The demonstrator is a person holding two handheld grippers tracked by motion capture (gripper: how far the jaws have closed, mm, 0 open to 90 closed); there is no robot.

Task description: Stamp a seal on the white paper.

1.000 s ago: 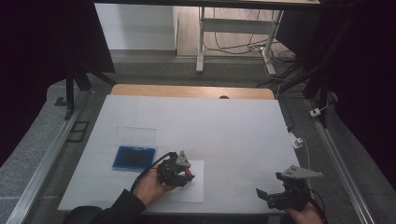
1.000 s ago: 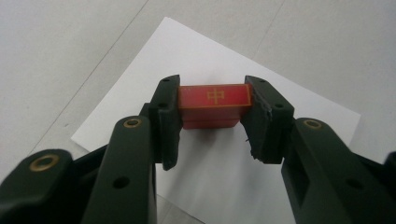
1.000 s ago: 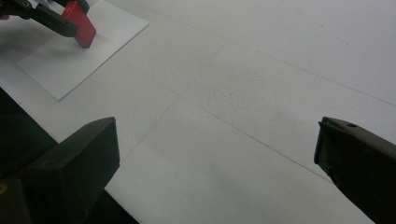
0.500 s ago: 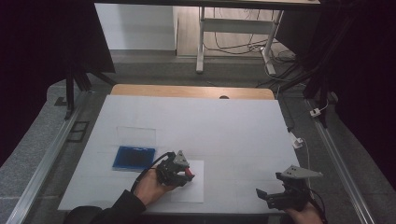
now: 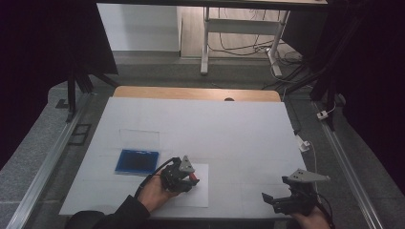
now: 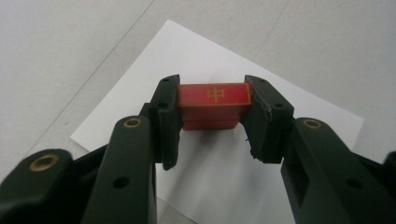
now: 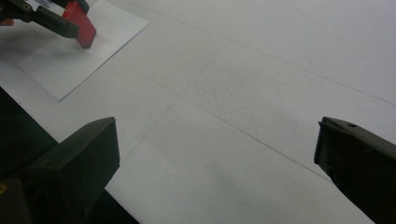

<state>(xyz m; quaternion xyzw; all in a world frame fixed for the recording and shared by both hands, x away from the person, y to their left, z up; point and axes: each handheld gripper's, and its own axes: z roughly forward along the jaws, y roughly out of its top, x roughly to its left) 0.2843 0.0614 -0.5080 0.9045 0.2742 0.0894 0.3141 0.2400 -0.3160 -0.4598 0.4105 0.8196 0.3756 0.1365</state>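
The left gripper (image 6: 212, 109) clamps a red block (image 6: 213, 105) just above a white sheet of paper (image 6: 224, 163). The right gripper (image 7: 217, 163), jaws wide apart, hovers over the white table (image 5: 229, 129).

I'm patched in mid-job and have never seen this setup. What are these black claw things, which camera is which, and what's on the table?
No robot here: a person holds a hand-operated two-jaw gripper in each hand. The high view looks down on the white table from above the person. The other two pictures come from cameras riding on each gripper, looking along its black jaws. The left gripper is shut on a small red block with a gold mark, above a white paper sheet. The right gripper is open and holds nothing, near the table's edge. A dark blue pad and a clear sheet lie farther left.
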